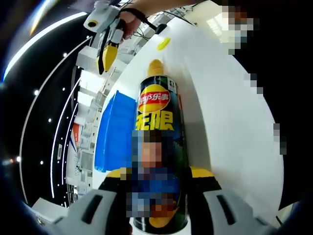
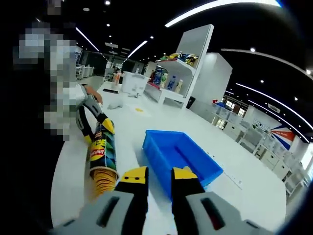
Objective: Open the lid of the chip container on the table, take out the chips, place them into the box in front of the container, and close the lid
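Tongs first: your left tongs (image 1: 159, 196) grip the Lay's chip can (image 1: 159, 147) around its body, tipped over the white surface (image 1: 230, 122), chips (image 2: 103, 180) showing at its open mouth. Your right tongs (image 2: 159, 177) are empty, jaws slightly apart, nearer the blue box (image 2: 183, 156). That box lies just beside the can, parallel to its long axis; the yellow lid (image 1: 163, 43) sits beyond, with open room around.
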